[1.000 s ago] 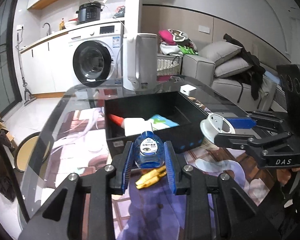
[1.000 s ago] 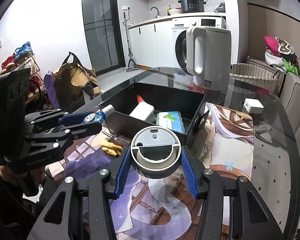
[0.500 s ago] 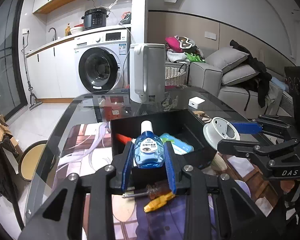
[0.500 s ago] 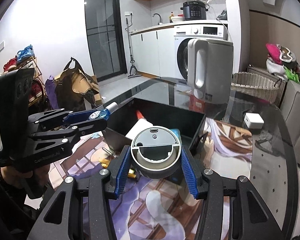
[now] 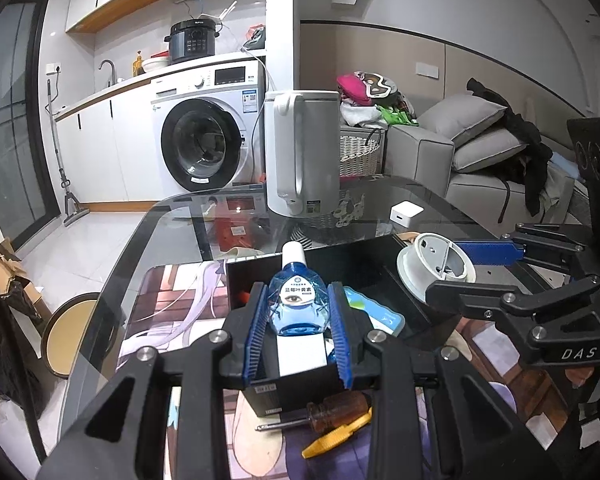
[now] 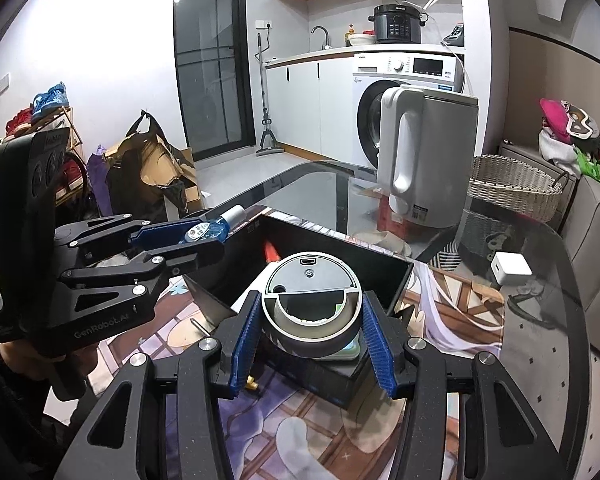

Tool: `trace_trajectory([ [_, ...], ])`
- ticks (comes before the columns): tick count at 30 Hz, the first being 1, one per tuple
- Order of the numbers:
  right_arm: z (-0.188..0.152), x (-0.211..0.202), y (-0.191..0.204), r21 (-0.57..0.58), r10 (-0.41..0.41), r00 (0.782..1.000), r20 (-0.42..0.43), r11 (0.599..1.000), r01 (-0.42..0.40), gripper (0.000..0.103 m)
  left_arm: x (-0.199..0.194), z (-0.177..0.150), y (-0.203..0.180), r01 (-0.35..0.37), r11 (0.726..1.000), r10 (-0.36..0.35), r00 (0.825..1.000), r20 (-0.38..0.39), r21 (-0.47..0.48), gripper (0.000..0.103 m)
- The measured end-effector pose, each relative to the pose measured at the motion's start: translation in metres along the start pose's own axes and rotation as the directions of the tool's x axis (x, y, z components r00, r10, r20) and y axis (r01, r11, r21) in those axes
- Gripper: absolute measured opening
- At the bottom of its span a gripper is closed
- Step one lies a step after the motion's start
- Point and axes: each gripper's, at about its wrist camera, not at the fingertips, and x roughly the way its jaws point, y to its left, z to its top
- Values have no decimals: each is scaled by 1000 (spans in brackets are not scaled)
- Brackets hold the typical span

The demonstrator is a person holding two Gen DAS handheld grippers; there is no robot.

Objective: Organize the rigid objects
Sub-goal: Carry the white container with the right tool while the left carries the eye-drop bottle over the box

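Both tools have advanced from the desk's near edge to over the bin (image 5: 384,258): left tool (image 5: 298,330) grips bottle (image 5: 297,306), right tool (image 6: 311,344) grips puck (image 6: 311,306). Release likely next.

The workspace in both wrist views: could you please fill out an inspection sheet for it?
Surface: glass table with a printed mat.
Job's things: black bin holding a white box and a teal packet; blue eye-drop bottle; round grey device.
Clutter: brown-handled screwdriver, yellow tool, white kettle, white cube.
Grippers: left gripper shut on the bottle above the bin; right gripper shut on the device above the bin.
Cables: one runs above the washing machine.
Surroundings: sofa, wicker basket.
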Motion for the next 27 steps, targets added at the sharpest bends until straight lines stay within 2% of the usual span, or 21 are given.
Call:
trace_trajectory([
  [10,8,22,-7,-11,-1,999,-38,1000,0,50,25,-1,1,-13,1000,13,999,-35,10,29],
  [27,13,76,-15,-78,-21,988,-153,997,9,50,63,-7,-1,-10,999,15,994,-105,50,29],
])
